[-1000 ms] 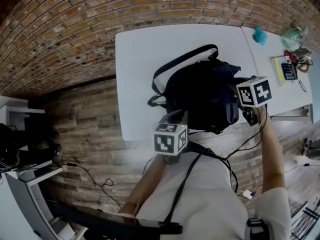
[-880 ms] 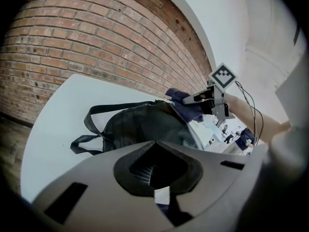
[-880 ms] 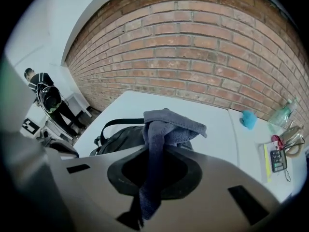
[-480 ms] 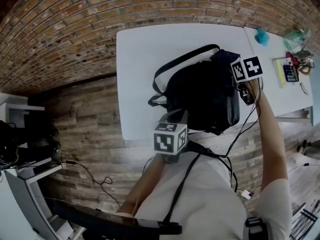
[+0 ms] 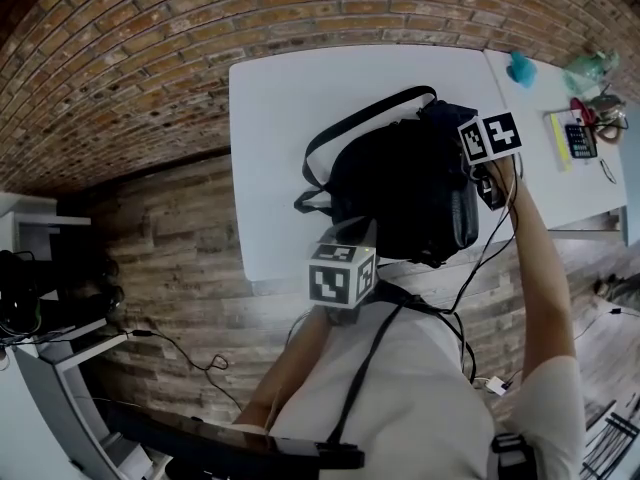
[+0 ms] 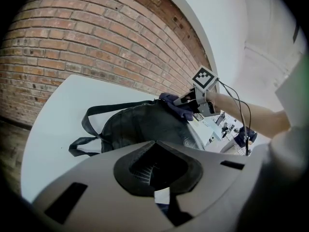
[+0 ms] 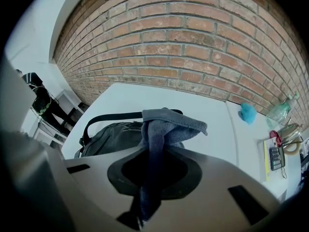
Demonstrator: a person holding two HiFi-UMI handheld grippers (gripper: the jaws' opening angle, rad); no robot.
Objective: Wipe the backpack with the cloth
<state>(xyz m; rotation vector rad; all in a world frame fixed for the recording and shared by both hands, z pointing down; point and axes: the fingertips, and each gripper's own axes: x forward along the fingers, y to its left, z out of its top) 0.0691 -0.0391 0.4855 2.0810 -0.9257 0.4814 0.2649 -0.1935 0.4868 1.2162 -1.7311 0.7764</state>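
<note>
My right gripper (image 7: 145,209) clamps the blue-grey cloth (image 7: 164,124) at the backpack's (image 5: 400,188) far right corner. The backpack lies on the white table (image 5: 290,108). My left gripper (image 6: 161,199), at the backpack's near edge, looks clenched, seemingly empty.

The head view looks steeply down from above the person's chest onto the desk (image 5: 290,108) and backpack (image 5: 400,193); the left gripper view sits low at the desk's near edge, close to the backpack, facing the right gripper (image 6: 186,102); the right gripper view faces the brick wall (image 7: 193,42), with the cloth (image 7: 161,129) close before it; all three share backpack and desk.
</note>
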